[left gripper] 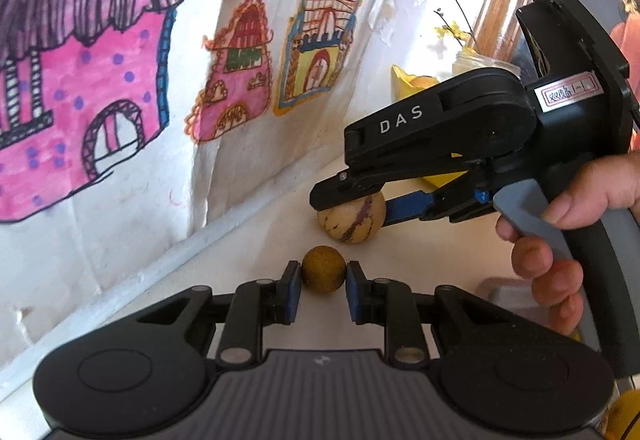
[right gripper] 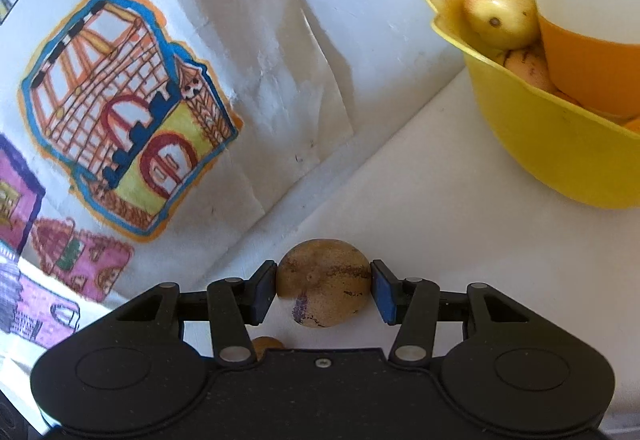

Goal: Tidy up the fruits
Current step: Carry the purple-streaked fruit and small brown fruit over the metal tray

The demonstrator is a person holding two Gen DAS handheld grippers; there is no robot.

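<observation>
The left gripper has its jaws closed on a small brown round fruit, one blue pad pressed on each side of it. The fruit sits low over the white tabletop; whether it touches the surface is hard to tell from this angle.

Just beyond it, the right gripper holds a larger tan fruit with purple streaks. Its jaws stand partly open around the fruit's width, and the pads press against both sides. In the left wrist view this gripper comes in from the right, with a person's hand wrapped around its grey trigger, and the streaked fruit sits at the tabletop close to the small one.

A yellow bowl stands on the tabletop to the right, well apart from both held fruits. It contains a yellowish pear-shaped fruit, another fruit beneath it, and an orange cup.

Behind the tabletop, white paper with colourful house drawings covers the wall.
</observation>
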